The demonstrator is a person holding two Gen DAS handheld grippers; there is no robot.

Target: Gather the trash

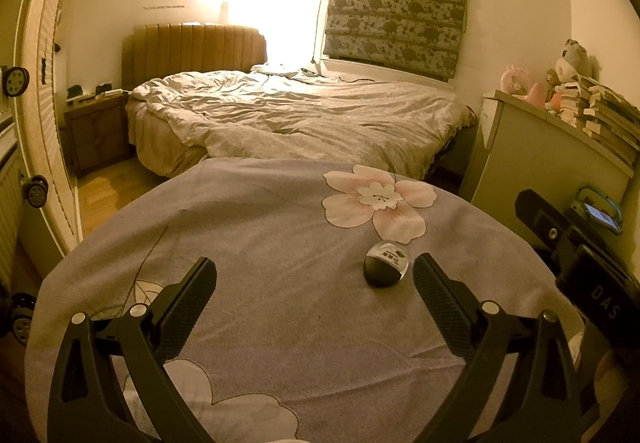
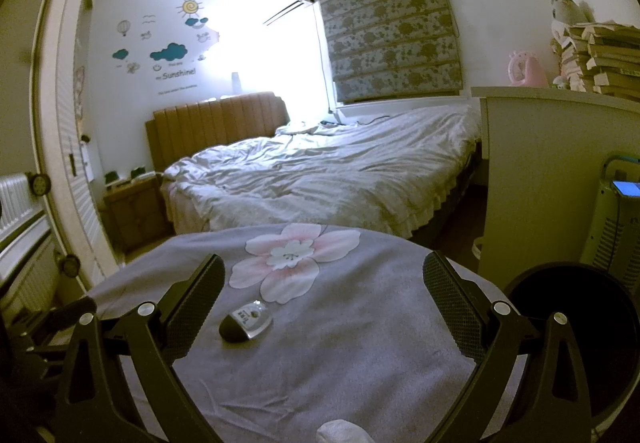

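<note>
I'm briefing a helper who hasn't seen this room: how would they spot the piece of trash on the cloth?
Start at the grey-purple cloth in front of the bed, and find its big pink flower print. Just below that flower lies the small container: dark rounded base, clear labelled lid, the only loose item nearby.

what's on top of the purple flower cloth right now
One small round container with a dark base and clear domed lid lies near the pink flower print on the cloth. Both grippers hover open above it. Whatever is beneath the cloth is covered.
</note>
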